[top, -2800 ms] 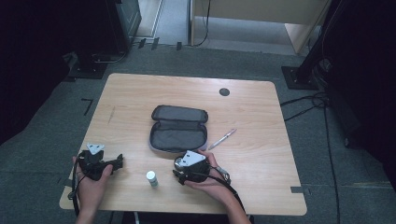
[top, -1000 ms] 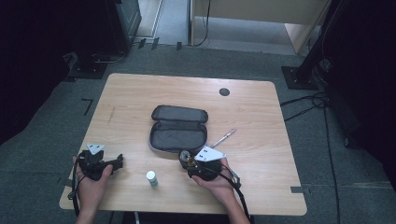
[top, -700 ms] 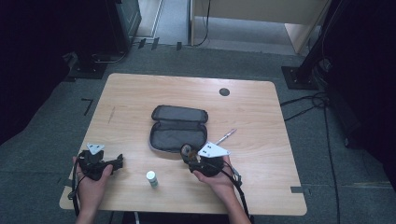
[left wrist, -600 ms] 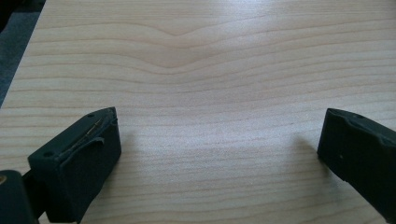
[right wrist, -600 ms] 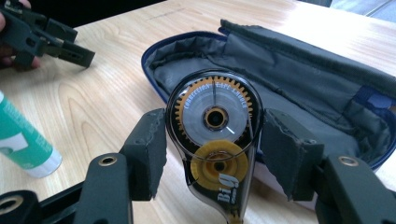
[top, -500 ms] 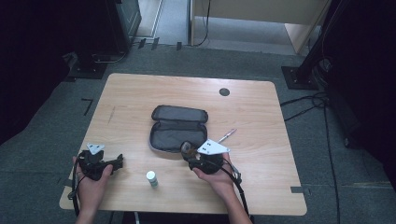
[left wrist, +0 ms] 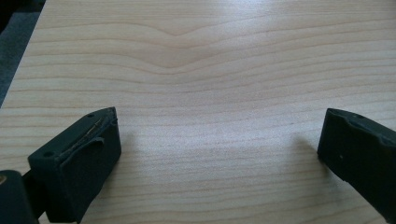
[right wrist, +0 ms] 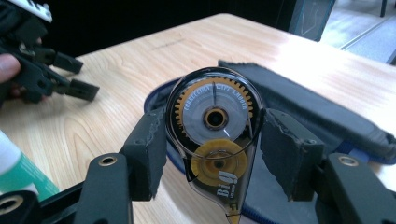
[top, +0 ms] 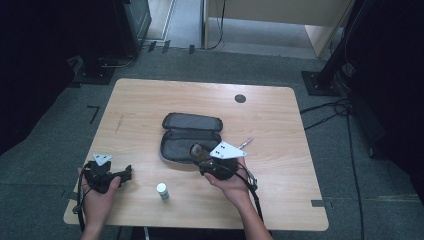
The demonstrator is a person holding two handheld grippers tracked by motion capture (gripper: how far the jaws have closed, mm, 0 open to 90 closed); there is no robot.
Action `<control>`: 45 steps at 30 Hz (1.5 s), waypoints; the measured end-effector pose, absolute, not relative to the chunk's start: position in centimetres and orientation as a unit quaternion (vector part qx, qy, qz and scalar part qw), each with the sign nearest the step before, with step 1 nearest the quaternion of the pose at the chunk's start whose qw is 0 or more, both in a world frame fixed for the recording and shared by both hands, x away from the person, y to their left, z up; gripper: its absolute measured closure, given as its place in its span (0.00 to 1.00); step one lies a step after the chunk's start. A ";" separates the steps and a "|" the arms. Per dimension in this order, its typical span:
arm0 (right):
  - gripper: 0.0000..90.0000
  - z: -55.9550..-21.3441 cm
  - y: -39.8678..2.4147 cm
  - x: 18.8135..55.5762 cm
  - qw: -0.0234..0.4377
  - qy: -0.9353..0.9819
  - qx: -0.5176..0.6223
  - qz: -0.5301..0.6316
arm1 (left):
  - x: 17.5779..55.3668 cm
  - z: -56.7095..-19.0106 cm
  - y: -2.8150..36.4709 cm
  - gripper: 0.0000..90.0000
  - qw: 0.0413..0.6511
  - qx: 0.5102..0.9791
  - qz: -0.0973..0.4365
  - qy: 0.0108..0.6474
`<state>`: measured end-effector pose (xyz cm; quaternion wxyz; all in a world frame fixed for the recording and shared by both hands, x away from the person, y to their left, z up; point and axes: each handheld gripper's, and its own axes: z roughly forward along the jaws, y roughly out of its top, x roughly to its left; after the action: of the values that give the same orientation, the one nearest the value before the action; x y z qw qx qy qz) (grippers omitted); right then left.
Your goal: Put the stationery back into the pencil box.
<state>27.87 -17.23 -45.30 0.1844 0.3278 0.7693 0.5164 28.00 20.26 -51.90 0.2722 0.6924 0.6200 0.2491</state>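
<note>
High view: open pencil case (top: 186, 143) holds nothing visible.

"Big" on the correction-tape dispenser (right wrist: 215, 154)

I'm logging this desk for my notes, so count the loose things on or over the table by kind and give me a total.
Pouch: 1, open
Pen: 1
Bottle: 1
Tape roller: 1, held in the right gripper
Total: 4
</note>
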 end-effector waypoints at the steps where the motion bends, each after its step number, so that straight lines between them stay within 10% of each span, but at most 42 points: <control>1: 0.47 -45.0 -17.2 27.9 0.187 0.768 0.328 0.517 | 28.0 -51.9 20.3 0.00 0.272 0.692 0.249 0.620; 16: 0.47 -42.3 -18.2 30.2 0.204 0.759 0.344 0.513 | 28.0 -51.9 20.3 0.00 0.272 0.692 0.249 0.620; 37: 0.47 -46.9 -18.1 33.3 0.172 0.781 0.395 0.452 | 28.0 -51.9 20.3 0.00 0.272 0.692 0.249 0.620; 38: 0.78 -46.9 -18.1 33.4 0.177 0.780 0.403 0.444 | 28.0 -51.9 20.3 0.00 0.272 0.692 0.249 0.620; 45: 0.70 -47.8 -18.8 34.4 0.168 0.769 0.444 0.427 | 28.0 -51.9 20.3 0.00 0.272 0.692 0.249 0.620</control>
<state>34.41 -18.77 -47.76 0.1685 0.4443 0.7692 0.4273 28.00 20.26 -51.90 0.2723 0.6924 0.6201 0.2490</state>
